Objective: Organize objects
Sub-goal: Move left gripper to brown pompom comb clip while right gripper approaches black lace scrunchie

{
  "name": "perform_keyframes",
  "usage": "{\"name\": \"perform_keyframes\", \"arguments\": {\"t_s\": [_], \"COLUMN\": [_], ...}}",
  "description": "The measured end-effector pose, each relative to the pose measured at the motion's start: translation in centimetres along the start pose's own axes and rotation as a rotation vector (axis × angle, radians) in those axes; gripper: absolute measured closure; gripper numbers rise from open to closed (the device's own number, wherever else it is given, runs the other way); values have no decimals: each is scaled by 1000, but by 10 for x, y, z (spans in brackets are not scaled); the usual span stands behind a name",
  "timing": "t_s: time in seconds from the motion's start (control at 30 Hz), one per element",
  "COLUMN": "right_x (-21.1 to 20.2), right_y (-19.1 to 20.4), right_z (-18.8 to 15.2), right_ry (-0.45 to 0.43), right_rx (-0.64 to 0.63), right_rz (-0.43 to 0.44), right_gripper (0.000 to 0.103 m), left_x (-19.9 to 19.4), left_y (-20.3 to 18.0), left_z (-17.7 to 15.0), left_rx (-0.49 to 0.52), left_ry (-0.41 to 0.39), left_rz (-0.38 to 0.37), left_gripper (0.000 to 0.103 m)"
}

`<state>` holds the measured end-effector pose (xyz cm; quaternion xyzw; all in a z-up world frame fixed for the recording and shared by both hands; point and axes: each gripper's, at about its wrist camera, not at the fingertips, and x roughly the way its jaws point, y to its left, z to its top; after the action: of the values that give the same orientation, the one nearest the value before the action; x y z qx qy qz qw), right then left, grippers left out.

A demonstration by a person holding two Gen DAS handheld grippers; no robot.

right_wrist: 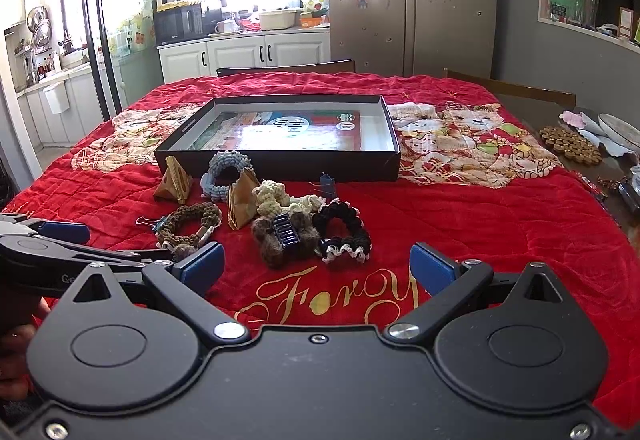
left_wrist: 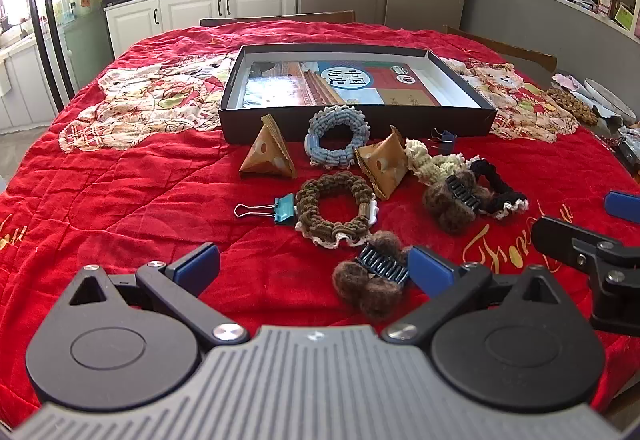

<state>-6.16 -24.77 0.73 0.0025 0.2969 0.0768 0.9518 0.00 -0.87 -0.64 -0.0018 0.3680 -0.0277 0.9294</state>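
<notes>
A black shallow box (left_wrist: 352, 128) (right_wrist: 280, 162) with a printed sheet inside lies open on the red cloth. In front of it lie a blue scrunchie (left_wrist: 338, 138), a brown scrunchie (left_wrist: 338, 210), a cream scrunchie (left_wrist: 432, 162), a black scrunchie (right_wrist: 344, 228), two tan triangular packets (left_wrist: 268, 154) (left_wrist: 384, 162), a teal binder clip (left_wrist: 276, 209), a blue binder clip (left_wrist: 444, 140) and two furry brown hair clips (left_wrist: 372, 280) (right_wrist: 286, 236). My left gripper (left_wrist: 314, 268) is open, its right finger beside the near hair clip. My right gripper (right_wrist: 316, 266) is open, short of the pile.
The table is covered by a red quilted cloth (right_wrist: 500, 224) with gold lettering. At the right edge lie a beaded mat (right_wrist: 570, 144) and a plate (right_wrist: 620, 130). Chair backs (right_wrist: 288, 67) stand behind the table. Kitchen cabinets and a fridge are further back.
</notes>
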Motion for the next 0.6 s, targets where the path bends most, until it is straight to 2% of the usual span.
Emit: {"name": "perform_keyframes", "arguments": {"t_s": [0.6], "right_x": [3], "right_y": [0], "right_z": [-2], "right_ry": [4], "right_rx": [-4], "right_rz": [-5], "right_gripper": [4], "left_x": [5], "left_y": [-1], "left_z": [-1], "left_rx": [8], "left_ry": [17], "left_rz": [-1], "left_gripper": [0]}}
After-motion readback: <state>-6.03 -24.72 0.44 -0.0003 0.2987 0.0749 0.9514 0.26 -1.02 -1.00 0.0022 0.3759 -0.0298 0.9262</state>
